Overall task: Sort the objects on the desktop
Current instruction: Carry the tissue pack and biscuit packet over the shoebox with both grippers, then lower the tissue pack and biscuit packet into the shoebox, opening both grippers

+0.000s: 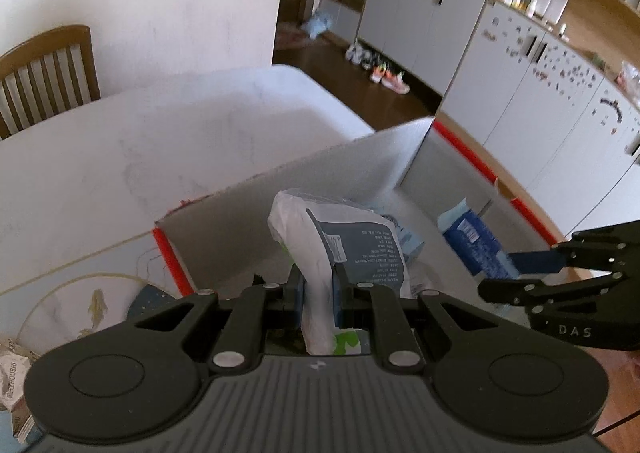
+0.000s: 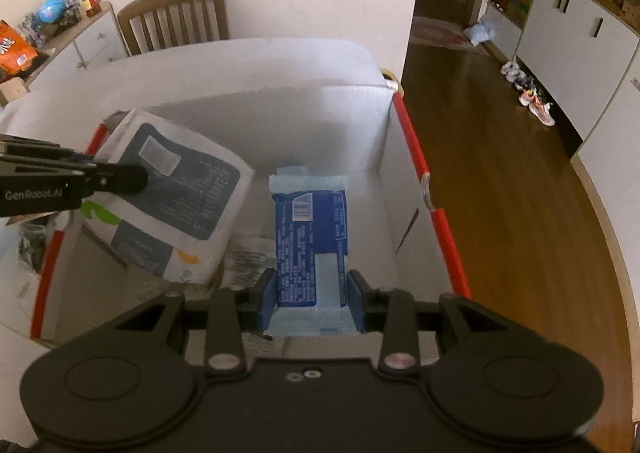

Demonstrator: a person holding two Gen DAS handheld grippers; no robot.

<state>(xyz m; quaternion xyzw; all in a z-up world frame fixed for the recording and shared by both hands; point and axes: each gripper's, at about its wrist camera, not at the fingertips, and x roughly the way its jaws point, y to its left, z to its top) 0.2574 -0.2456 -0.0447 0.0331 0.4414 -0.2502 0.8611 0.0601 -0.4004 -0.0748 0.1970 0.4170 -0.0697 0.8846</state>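
Note:
My left gripper [image 1: 319,295] is shut on a white packet with a dark printed panel [image 1: 336,249], held upright over the open white cardboard box with red edges [image 1: 172,257]. From the right wrist view the same packet [image 2: 168,197] hangs at the left over the box [image 2: 416,157], with the left gripper [image 2: 120,177] clamped on it. My right gripper [image 2: 312,297] is shut on a blue snack wrapper [image 2: 310,237], holding it above the box floor. In the left wrist view that wrapper [image 1: 476,241] and the right gripper [image 1: 536,261] appear at the right.
The box sits on a white table [image 1: 120,157] with a wooden chair [image 2: 176,17] behind it. Small packets [image 1: 16,385] lie at the table's left. A side cabinet [image 2: 60,37] holds clutter. Wooden floor [image 2: 500,173] and grey cupboards [image 2: 572,41] lie right.

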